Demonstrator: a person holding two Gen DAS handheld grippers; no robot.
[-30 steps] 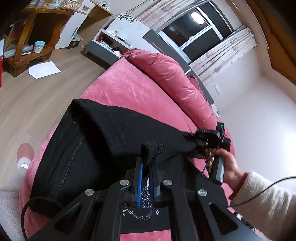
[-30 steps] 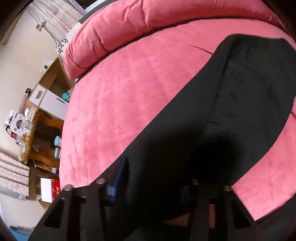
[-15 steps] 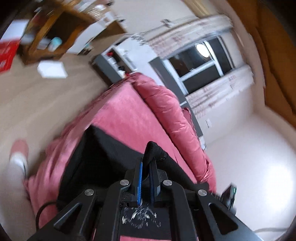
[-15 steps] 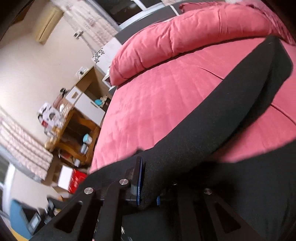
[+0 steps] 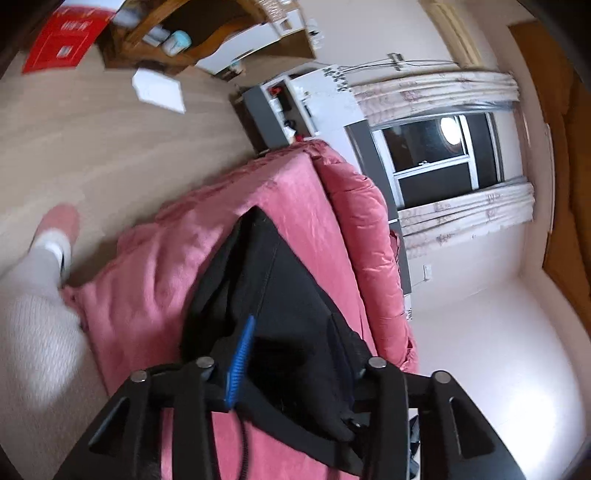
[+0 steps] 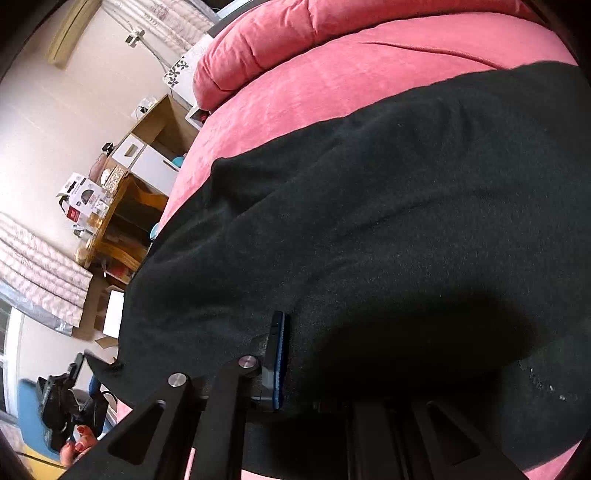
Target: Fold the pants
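The black pants (image 5: 280, 280) lie on a pink bed (image 5: 295, 192). In the left wrist view my left gripper (image 5: 291, 354) has its jaws wide apart, the blue pad (image 5: 240, 358) on the left, with black cloth draped between them, not pinched. In the right wrist view the pants (image 6: 388, 221) fill most of the frame over the pink bed (image 6: 314, 92). My right gripper (image 6: 314, 365) shows one blue-edged finger (image 6: 275, 362); the other finger is hidden under the cloth. The left gripper (image 6: 62, 406) shows at the bottom left with the pants corner beside it.
A pink bolster (image 5: 365, 229) runs along the bed's far side. Wooden shelves (image 5: 155, 33), a white paper (image 5: 159, 90) and a red box (image 5: 66, 40) are on the wood floor. A grey-white cabinet (image 5: 295, 107) stands by the window. My leg and slipper (image 5: 55, 229) are at the left.
My left gripper's jaws have opened from shut on a pants fold to wide apart. Both cameras swung; the pants now spread lower over the bed and cover the right gripper.
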